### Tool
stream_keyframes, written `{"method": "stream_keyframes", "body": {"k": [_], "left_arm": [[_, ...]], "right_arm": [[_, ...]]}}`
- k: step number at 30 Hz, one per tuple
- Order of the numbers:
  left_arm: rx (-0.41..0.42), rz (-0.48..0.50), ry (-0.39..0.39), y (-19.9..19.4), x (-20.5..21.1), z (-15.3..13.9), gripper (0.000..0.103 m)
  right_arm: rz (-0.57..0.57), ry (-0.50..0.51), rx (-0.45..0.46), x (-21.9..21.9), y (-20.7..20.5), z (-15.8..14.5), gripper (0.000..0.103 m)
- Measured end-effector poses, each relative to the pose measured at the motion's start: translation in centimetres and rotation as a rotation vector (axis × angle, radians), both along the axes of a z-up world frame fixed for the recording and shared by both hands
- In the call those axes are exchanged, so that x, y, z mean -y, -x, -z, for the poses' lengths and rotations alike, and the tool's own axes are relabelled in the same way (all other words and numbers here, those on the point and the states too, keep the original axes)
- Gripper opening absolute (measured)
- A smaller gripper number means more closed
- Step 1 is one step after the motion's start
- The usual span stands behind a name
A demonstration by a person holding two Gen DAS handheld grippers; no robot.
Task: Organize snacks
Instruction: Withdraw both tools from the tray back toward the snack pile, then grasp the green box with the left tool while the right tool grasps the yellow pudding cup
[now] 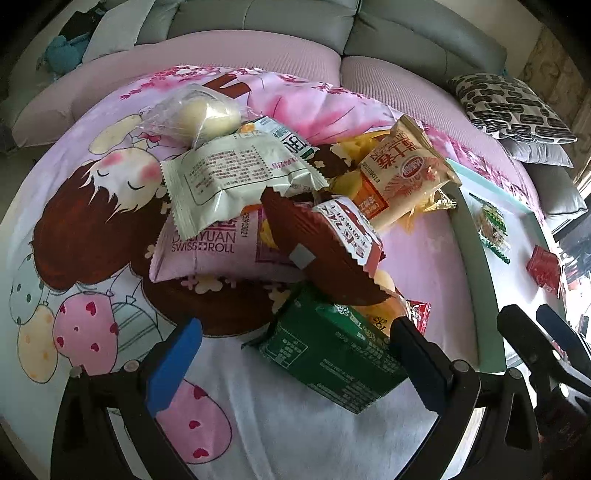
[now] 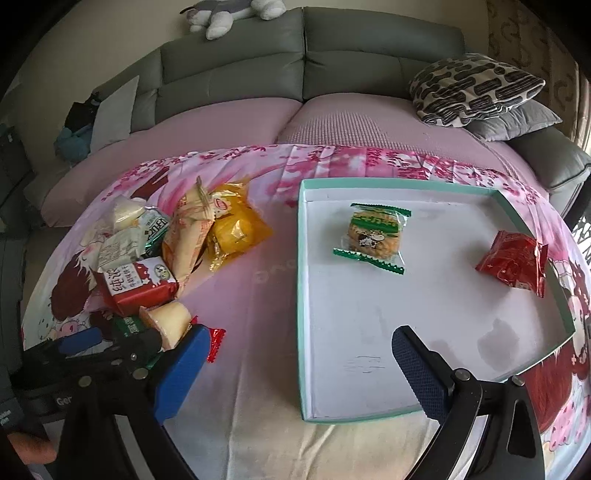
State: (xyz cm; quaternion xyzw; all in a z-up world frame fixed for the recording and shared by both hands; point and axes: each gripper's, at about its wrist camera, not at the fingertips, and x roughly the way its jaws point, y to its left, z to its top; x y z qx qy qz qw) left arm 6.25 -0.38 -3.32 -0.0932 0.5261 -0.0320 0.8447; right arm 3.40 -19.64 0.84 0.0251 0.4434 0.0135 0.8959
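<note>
A pile of snack packets lies on a cartoon cloth: a white packet [image 1: 229, 181], a pink Swiss roll pack [image 1: 214, 251], a brown-red packet [image 1: 325, 251], an orange-cream packet [image 1: 402, 173] and a green packet [image 1: 332, 358]. My left gripper [image 1: 295, 365] is open, low at the pile's near edge. The green packet lies between its fingers, close to the right one. A teal-rimmed white tray [image 2: 301, 295] holds a green-edged cracker pack [image 2: 373, 236] and a red packet [image 2: 513, 262]. My right gripper [image 2: 301, 373] hangs open over the tray's near-left corner with nothing in it.
A grey sofa [image 2: 306, 62] with pink seat covers runs behind the cloth. A black-and-white pillow [image 2: 472, 88] lies at the right, and a plush toy [image 2: 225, 14] sits on the sofa's back. Bare cloth [image 2: 258, 314] lies between pile and tray.
</note>
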Motion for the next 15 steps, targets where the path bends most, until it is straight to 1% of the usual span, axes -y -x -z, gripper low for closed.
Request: {"method": "stream_keyframes", "body": {"k": [2, 5, 7, 8, 10, 11, 15], "left_arm": [[-0.011, -0.008, 0.014, 0.2, 0.0, 0.1, 0.1], [-0.019, 0.001, 0.028, 0.7, -0.2, 0.3, 0.093], [-0.018, 0.008, 0.027, 1.1, -0.2, 0.3, 0.087], [-0.018, 0.011, 0.028, 1.1, -0.2, 0.3, 0.081], [-0.018, 0.012, 0.022, 1.4, -0.3, 0.2, 0.077], [-0.018, 0.013, 0.019, 1.5, -0.3, 0.1, 0.073], [-0.018, 0.006, 0.009, 1.8, -0.6, 0.0, 0.07]], "right_arm": [[0.003, -0.004, 0.003, 0.1, 0.0, -0.1, 0.1], [0.001, -0.003, 0.008, 0.1, 0.1, -0.2, 0.1], [0.001, -0.003, 0.009, 0.1, 0.1, -0.2, 0.1], [0.001, -0.003, 0.009, 0.1, 0.1, -0.3, 0.1], [0.002, -0.005, 0.01, 0.1, 0.1, -0.3, 0.1], [0.002, -0.006, 0.011, 0.1, 0.2, -0.3, 0.1], [-0.01, -0.003, 0.015, -0.3, 0.2, -0.4, 0.1]]}}
